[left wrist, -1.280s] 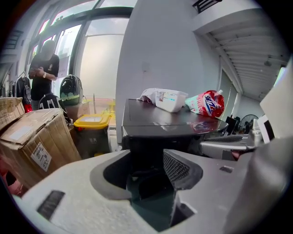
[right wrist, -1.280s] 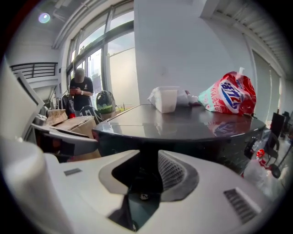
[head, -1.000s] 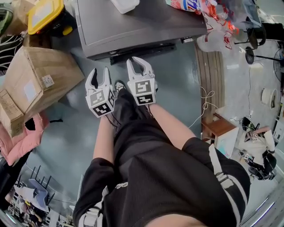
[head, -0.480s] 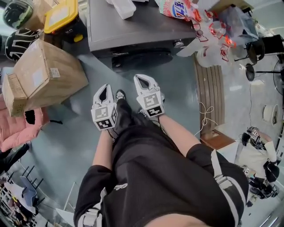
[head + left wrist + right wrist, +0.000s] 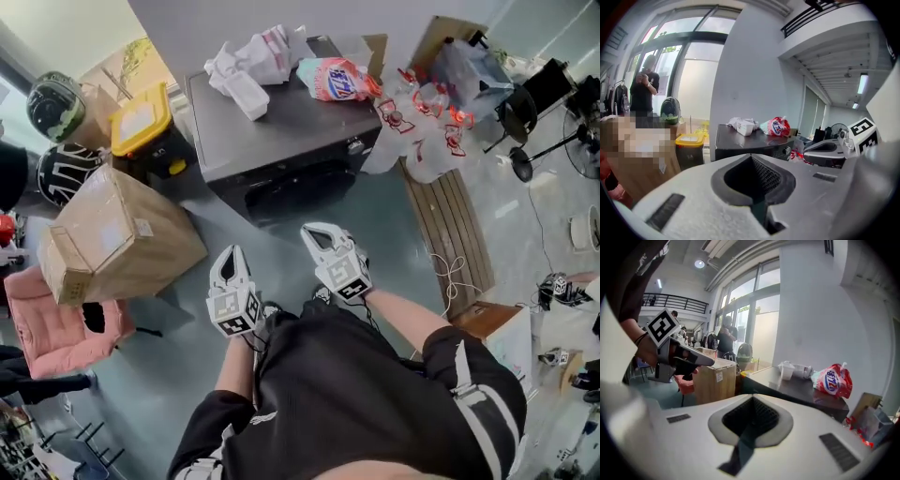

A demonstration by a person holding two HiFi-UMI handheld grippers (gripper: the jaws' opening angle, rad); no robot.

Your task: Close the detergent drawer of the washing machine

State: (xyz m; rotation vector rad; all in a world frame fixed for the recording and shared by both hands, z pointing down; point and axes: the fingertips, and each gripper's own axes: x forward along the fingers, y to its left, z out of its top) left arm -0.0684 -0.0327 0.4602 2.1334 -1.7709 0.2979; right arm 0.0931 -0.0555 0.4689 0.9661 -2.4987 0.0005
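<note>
The left tool (image 5: pixel 231 255) and the right tool (image 5: pixel 315 231) are held side by side above the floor, well short of the washing machine (image 5: pixel 272 131) — each has its jaws pressed together with nothing between them. The machine stands ahead with a detergent bag (image 5: pixel 336 79) on its lid. Its dark front panel (image 5: pixel 281 173) looks flush; the detergent drawer is too small to pick out. A cardboard box (image 5: pixel 117 239) sits at the head view's left.

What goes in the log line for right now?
left claw: shut, empty | right claw: shut, empty | washing machine: ahead, untouched
</note>
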